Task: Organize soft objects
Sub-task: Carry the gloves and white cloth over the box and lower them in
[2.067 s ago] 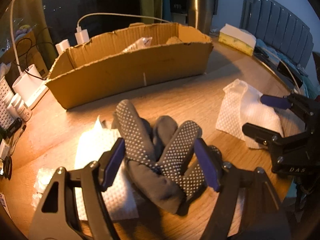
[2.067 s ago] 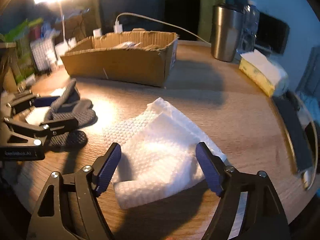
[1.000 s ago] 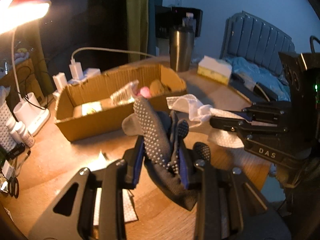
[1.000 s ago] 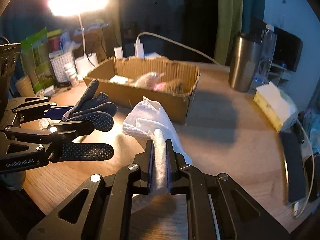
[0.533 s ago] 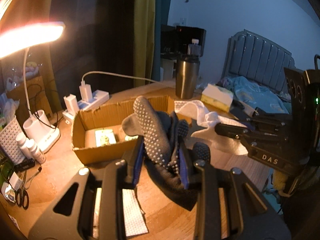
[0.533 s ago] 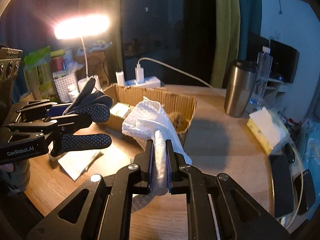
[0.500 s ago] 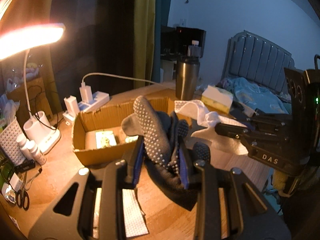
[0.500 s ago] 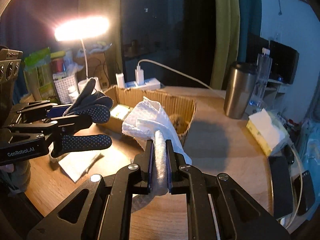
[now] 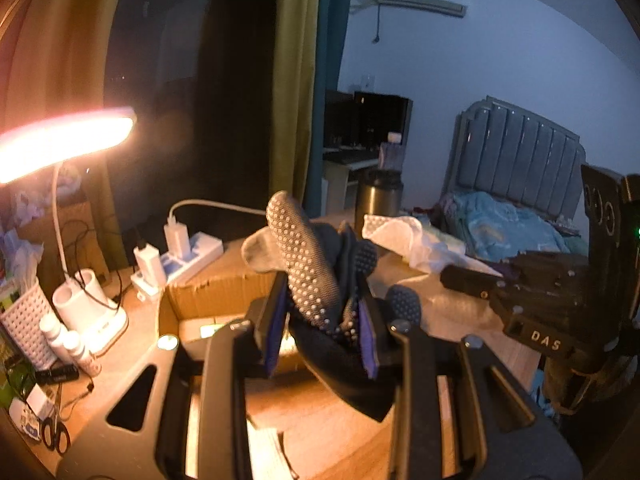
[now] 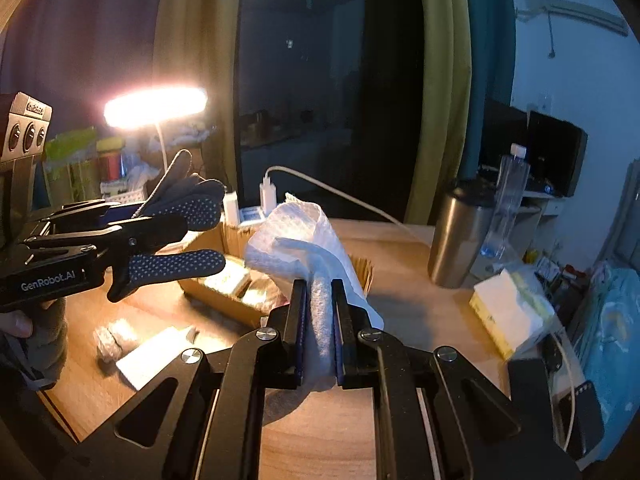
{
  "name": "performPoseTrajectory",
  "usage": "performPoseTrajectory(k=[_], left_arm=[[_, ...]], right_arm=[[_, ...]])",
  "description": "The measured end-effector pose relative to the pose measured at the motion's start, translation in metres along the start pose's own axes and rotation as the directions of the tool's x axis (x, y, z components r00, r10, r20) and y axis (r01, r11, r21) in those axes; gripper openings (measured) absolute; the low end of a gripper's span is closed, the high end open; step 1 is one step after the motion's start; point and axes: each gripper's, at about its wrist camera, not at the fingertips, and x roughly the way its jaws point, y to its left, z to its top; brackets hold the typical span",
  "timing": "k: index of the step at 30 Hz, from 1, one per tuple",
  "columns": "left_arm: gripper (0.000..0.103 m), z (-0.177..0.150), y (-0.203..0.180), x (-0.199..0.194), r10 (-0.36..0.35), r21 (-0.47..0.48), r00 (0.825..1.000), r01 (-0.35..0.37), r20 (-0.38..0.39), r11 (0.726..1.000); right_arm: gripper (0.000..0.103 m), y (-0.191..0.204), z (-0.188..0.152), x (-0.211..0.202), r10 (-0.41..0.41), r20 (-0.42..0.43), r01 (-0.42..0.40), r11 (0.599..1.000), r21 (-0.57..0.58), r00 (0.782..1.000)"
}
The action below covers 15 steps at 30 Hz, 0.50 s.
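Observation:
My left gripper is shut on a grey glove with white grip dots, held up in the air above the table. In the right wrist view the same glove and left gripper appear at the left. My right gripper is shut on a folded white cloth, lifted over the table; from the left wrist view that cloth shows at the right with the right gripper behind it. The open cardboard box sits below and beyond both loads, with small items inside.
A lit desk lamp stands at the left, with chargers and a power strip behind the box. A steel tumbler, water bottle and tissue pack stand to the right. White wipes lie on the wooden table.
Both grippers have risen from the table with their loads still clamped; the box now lies lower in both views. Two seconds ago both stood open around the glove and cloth.

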Motion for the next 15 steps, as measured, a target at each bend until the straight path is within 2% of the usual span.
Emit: performPoseTrajectory(k=[9,15], left_arm=[[0.032,0.018,0.007,0.002,0.018,-0.014,0.998,-0.017,0.057,1.000],[0.032,0.028,0.020,0.006,0.062,-0.034,0.992,-0.059,0.108,0.998]], right_arm=[[0.012,-0.003,0.019,0.000,-0.012,0.048,0.011,1.000,0.008,0.999],[0.012,-0.003,0.031,0.007,-0.009,0.078,0.007,1.000,0.018,0.997]])
